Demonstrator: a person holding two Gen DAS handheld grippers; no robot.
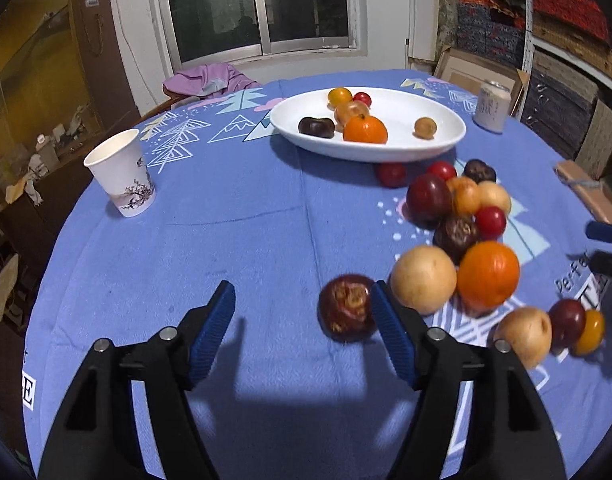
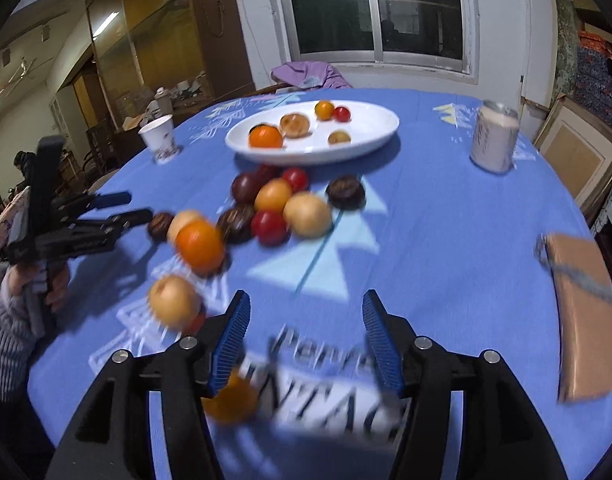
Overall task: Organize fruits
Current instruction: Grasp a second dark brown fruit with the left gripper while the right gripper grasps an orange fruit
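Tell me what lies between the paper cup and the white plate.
Nothing: in the left wrist view only bare blue tablecloth stretches between paper cup and white plate.

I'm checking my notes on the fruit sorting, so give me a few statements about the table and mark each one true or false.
1. The white plate already holds several fruits. True.
2. The left gripper is clamped on an orange. False: its jaws stand open with nothing between them.
3. A paper cup stands upright on the blue tablecloth. True.
4. All the fruit is on the plate. False: a pile, including a big orange, lies on the cloth.
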